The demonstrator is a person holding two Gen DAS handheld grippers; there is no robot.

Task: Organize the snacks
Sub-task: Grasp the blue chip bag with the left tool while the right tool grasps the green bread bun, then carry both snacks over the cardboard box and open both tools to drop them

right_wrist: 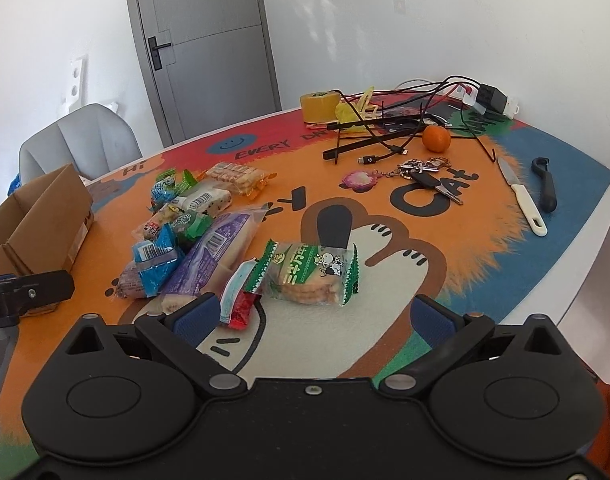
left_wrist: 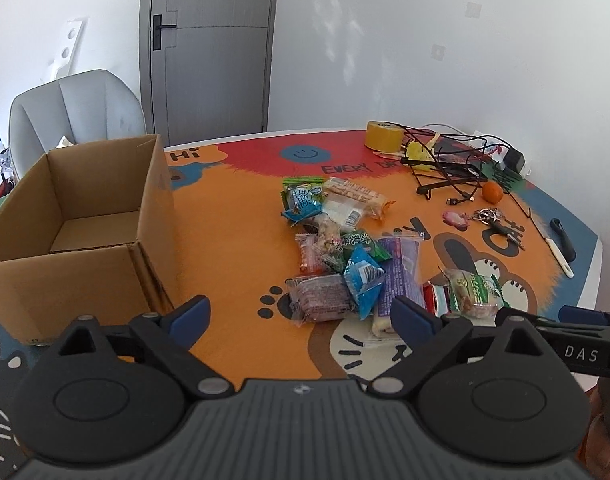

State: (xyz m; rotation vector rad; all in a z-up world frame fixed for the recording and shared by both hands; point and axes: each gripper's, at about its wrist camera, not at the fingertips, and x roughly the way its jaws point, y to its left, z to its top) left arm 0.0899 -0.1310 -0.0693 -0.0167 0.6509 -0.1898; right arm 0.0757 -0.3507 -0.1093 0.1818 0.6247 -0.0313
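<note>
Snacks (left_wrist: 345,252) lie heaped beside the box (left_wrist: 77,232); both grippers' fingers (left_wrist: 191,314) spread wide.

White walls (left_wrist: 385,40), grey door (left_wrist: 213,44), chair (left_wrist: 77,108)

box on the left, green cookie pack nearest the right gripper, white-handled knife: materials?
Box: corrugated cardboard, matte brown; fluted edge shows at the near corner.
Green cookie pack: thin plastic film, glossy, partly clear, so the round biscuits show through; crimped zigzag ends.
Knife: handle looks like smooth white plastic; blade seems grey metal, though too small to be sure.
</note>
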